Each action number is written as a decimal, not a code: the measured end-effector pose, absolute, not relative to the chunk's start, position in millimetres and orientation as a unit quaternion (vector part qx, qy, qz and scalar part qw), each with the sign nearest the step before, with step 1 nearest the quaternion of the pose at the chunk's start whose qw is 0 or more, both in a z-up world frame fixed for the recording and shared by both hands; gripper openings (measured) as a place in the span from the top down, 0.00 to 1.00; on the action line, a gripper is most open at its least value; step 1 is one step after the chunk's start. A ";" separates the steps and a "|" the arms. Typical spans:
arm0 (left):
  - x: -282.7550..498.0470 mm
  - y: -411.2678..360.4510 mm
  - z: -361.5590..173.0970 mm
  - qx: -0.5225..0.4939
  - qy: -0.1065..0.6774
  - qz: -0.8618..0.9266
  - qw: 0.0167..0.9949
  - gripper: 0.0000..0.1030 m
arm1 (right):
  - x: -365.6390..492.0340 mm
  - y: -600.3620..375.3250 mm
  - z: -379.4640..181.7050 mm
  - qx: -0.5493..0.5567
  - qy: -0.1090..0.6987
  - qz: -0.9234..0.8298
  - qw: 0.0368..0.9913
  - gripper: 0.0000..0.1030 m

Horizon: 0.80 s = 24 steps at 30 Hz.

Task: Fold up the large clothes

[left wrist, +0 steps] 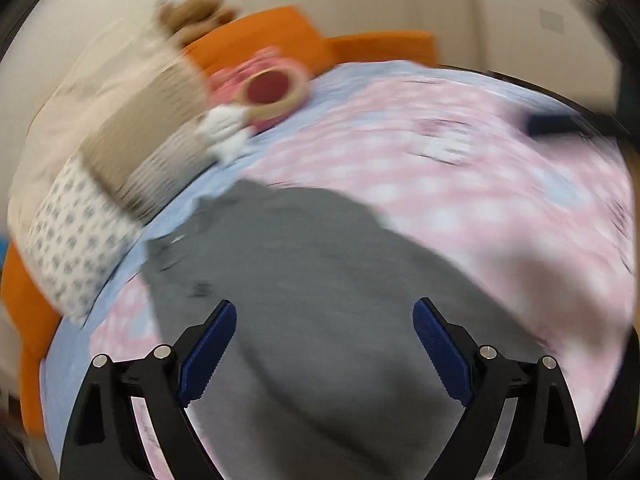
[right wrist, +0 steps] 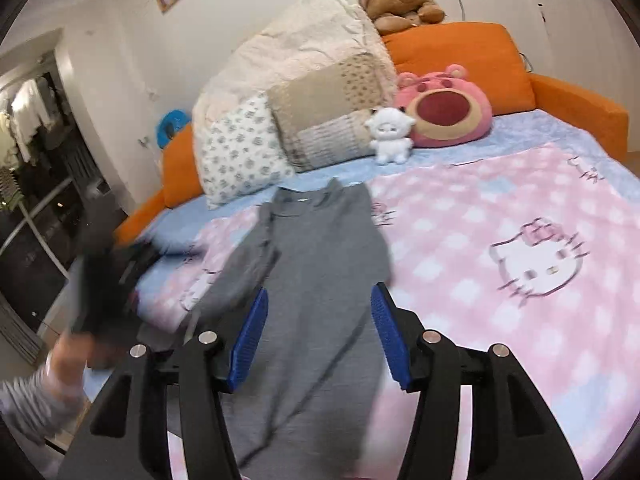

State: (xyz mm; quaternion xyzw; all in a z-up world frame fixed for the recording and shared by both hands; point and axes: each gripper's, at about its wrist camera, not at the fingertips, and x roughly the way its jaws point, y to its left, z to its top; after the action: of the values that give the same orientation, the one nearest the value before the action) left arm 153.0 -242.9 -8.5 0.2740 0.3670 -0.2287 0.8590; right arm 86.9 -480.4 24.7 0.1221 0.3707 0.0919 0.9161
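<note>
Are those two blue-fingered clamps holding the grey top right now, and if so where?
No, nothing is held. The left gripper and right gripper are both open above the grey top, which lies on the bed.

The pink blanket (right wrist: 500, 208) to the right of the grey shirt (right wrist: 320, 280) lies bare and open. At the bed's head, pillows (right wrist: 280, 120) and plush toys (right wrist: 444, 110) crowd the way.

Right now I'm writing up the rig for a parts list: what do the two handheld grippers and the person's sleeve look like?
Both the left gripper and right gripper have black angular plastic frames with silver round bolt heads. Their jaws carry blue ribbed pads with toothed edges. The person's sleeve is striped grey and white.
</note>
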 end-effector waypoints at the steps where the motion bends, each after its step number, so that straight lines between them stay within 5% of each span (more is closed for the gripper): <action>1: 132.2 -259.3 -14.4 0.284 0.359 -0.242 0.856 0.11 | 90.6 -487.0 25.8 0.122 0.378 0.091 0.913 0.48; 7: 49.6 -335.1 -64.1 0.332 0.369 -0.307 0.812 0.12 | 113.4 -503.7 23.9 0.097 0.417 0.083 0.900 0.48; 20: 44.6 -363.0 -139.6 0.347 0.437 -0.274 0.783 0.13 | 165.4 -484.6 -22.2 0.090 0.463 0.124 0.873 0.48; 24: 56.0 -352.3 -134.0 0.315 0.454 -0.272 0.788 0.41 | 226.6 -472.1 -38.1 0.088 0.477 0.134 0.864 0.47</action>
State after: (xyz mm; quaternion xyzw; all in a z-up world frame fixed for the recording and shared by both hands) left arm 56.0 -352.3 -134.0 0.3154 0.4536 -0.2720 0.7879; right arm 226.6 -472.1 -38.1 0.0878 0.4768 0.1342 0.8643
